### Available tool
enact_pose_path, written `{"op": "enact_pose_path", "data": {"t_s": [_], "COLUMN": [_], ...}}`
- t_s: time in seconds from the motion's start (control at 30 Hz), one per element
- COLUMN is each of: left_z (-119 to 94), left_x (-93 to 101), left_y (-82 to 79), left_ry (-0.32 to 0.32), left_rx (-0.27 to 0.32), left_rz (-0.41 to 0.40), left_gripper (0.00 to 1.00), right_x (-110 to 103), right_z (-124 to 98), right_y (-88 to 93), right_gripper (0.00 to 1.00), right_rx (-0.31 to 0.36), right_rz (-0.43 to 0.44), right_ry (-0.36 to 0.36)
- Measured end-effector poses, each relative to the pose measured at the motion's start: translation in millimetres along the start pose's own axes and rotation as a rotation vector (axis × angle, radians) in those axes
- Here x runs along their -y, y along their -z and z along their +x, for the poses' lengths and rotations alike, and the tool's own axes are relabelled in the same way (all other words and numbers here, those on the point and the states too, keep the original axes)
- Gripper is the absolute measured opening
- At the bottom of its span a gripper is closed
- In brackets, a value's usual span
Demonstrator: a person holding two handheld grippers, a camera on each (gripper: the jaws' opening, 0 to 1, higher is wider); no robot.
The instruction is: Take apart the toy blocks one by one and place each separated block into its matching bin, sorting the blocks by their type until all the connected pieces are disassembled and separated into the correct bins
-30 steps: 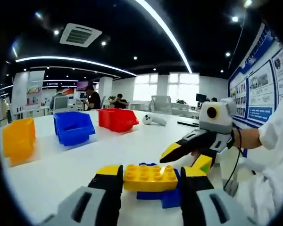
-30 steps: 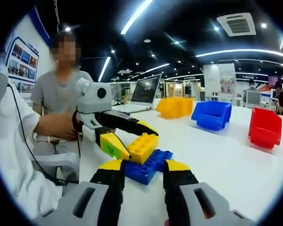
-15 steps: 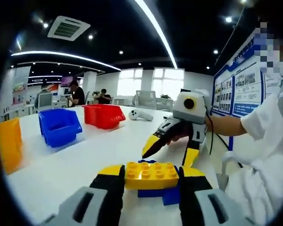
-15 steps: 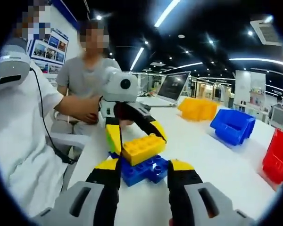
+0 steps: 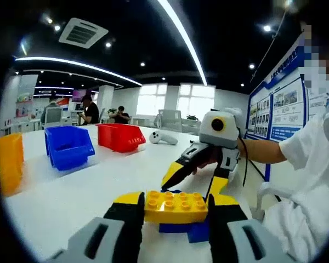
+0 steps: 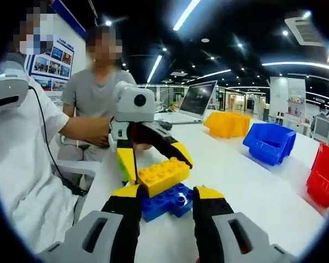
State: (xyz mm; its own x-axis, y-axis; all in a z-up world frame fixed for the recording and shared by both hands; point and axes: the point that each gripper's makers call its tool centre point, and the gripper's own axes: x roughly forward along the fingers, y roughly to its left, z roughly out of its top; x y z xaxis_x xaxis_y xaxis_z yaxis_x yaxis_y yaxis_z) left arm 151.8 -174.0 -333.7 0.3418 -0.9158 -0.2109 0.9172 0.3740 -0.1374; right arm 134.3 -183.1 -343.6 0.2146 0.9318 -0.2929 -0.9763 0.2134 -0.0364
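Laptop (image 6: 197, 101) behind left claw (image 6: 156, 161); yellow block (image 5: 174, 206) clamped.

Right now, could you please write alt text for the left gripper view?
The left gripper clamps a yellow block stacked on a blue block. The right gripper hangs open just behind. Yellow, blue and red bins stand further back on the table.
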Motion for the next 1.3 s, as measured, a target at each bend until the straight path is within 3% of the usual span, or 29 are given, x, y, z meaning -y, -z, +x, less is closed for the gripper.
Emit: {"op": "enact_pose_path", "data": {"t_s": [0.23, 0.37, 0.4, 0.47, 0.5, 0.53, 0.6, 0.7, 0.8, 0.9, 0.97, 1.0, 1.07, 1.13, 1.17, 1.3], "left_z": [-1, 0, -1, -2, -1, -2, -3, -8, -10, -9, -8, -11, -11, -10, -9, -7], "left_x": [0.0, -2.3, -4.6, -4.5, 1.0, 3.1, 5.6, 5.4, 11.7, 24.6, 22.8, 13.7, 9.6, 11.4, 9.0, 11.7], "left_y": [0.7, 0.0, -2.6, -0.1, -0.2, -1.0, 1.5, -2.9, -4.1, 2.7, 2.5, 7.4, 10.0, 10.0, 8.9, 10.2], "left_ry": [-0.01, -0.003, -0.019, 0.006, 0.002, -0.006, -0.002, 0.01, 0.018, 0.043, 0.007, -0.025, -0.032, -0.027, -0.024, -0.004], "left_rx": [-0.015, -0.023, -0.007, -0.009, -0.008, 0.0, 0.006, 0.009, -0.012, -0.034, -0.031, -0.063, -0.061, -0.048, -0.049, -0.061], "left_rz": [-0.038, -0.086, -0.136, -0.153, -0.136, -0.06, -0.062, 0.086, 0.165, 0.175, 0.193, 0.183, 0.2, 0.171, 0.165, 0.125], "left_gripper": [0.45, 0.44, 0.42, 0.41, 0.42, 0.42, 0.43, 0.43, 0.44, 0.54, 0.54, 0.54, 0.57, 0.56, 0.49, 0.46], "right_x": [0, 2, 1, 0, 0, 1, 0, -1, -1, -2, -3, 1, 3, 5, 6, 10], "right_z": [2, 1, 1, 2, 2, 3, 4, 4, 4, 5, 4, 4, 4, 4, 4, 4], "right_y": [-0.7, -1.0, -1.0, 1.6, 2.4, 2.4, 3.1, 3.0, 2.9, 2.3, 2.3, 2.2, 1.9, 2.3, 2.4, 2.5], "right_gripper": [0.38, 0.38, 0.39, 0.39, 0.39, 0.39, 0.39, 0.39, 0.38, 0.38, 0.36, 0.36, 0.36, 0.36, 0.36, 0.35], "right_rx": [0.002, 0.01, 0.011, 0.007, 0.008, 0.009, 0.011, 0.011, 0.01, 0.005, 0.005, 0.007, 0.007, 0.006, 0.006, 0.002], "right_rz": [-0.002, -0.003, -0.003, -0.005, -0.007, -0.005, -0.002, 0.002, 0.003, -0.001, 0.002, 0.003, 0.004, 0.004, 0.004, 0.002], "right_ry": [0.004, 0.008, 0.008, 0.008, 0.008, 0.007, 0.002, -0.004, -0.006, -0.007, -0.004, -0.003, -0.001, 0.0, -0.001, -0.006]}}
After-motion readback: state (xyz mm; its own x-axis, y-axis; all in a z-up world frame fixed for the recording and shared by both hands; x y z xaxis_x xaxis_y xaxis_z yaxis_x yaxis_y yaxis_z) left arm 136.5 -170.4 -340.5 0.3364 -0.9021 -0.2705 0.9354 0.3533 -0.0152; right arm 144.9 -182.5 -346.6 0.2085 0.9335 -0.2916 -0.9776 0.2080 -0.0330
